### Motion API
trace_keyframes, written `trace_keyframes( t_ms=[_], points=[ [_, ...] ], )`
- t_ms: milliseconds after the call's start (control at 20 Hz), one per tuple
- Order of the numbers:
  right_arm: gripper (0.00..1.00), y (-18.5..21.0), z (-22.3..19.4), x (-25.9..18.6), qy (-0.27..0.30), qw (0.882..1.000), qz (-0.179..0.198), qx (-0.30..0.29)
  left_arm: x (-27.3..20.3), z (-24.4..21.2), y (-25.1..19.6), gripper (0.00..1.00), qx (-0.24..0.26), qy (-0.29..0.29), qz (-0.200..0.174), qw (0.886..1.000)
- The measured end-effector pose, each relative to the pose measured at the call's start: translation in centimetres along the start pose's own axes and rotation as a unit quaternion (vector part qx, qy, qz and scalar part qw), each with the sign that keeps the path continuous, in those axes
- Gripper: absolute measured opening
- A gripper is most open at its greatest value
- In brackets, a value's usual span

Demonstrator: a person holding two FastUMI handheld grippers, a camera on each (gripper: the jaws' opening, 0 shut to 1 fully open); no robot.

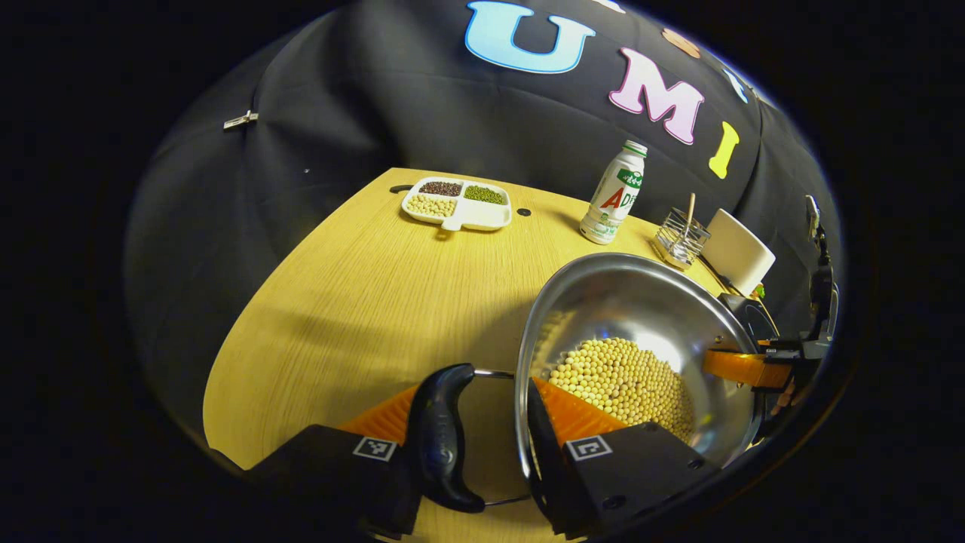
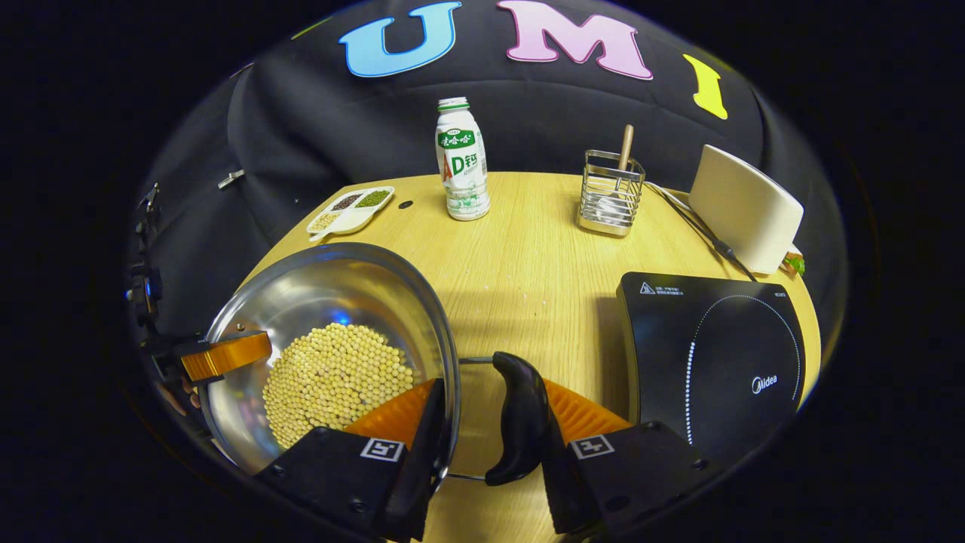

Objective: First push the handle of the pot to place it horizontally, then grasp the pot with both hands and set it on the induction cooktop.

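Gripping pot handles, contact points hidden — unclear

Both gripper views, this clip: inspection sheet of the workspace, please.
Surface: round light wooden table.
Job's things: steel pot holding pale beans; black induction cooktop bare.
Clutter: white drink bottle, wire utensil holder, divided white sample tray, white box.
Grippers: left gripper and right gripper each straddle a black pot handle and the rim.
Cables: black cord beside cooktop.
Surroundings: black cloth wall.
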State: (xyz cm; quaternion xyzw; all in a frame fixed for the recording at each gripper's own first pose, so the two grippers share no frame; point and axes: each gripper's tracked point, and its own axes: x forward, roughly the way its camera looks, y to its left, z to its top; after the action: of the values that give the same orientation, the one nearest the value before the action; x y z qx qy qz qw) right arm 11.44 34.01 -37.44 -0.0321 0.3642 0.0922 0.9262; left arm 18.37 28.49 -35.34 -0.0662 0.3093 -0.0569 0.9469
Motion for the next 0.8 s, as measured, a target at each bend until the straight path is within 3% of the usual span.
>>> trace_keyframes(
  t_ms=[200, 250, 450, 800],
  points=[
    [0.65, 0.0, 0.0, -0.6, -0.002, 1.0, 0.003, -0.007, -0.7, 0.1, -0.3, 0.65, -0.006, -0.002, 0.004, 1.0],
    [0.61, 0.0, 0.3, -0.9, -0.005, 1.0, 0.005, -0.008, -1.0, 0.1, -0.5, 0.64, -0.007, -0.004, 0.005, 1.0],
    [0.64, -0.8, 2.1, -3.2, -0.014, 1.0, 0.008, -0.009, -3.0, 1.7, -2.0, 0.64, -0.002, -0.009, 0.008, 1.0],
    [0.64, -5.5, 5.9, -9.0, -0.039, 0.999, 0.012, -0.012, -7.3, 4.8, -8.6, 0.64, 0.003, -0.025, 0.008, 1.0]
  ],
)
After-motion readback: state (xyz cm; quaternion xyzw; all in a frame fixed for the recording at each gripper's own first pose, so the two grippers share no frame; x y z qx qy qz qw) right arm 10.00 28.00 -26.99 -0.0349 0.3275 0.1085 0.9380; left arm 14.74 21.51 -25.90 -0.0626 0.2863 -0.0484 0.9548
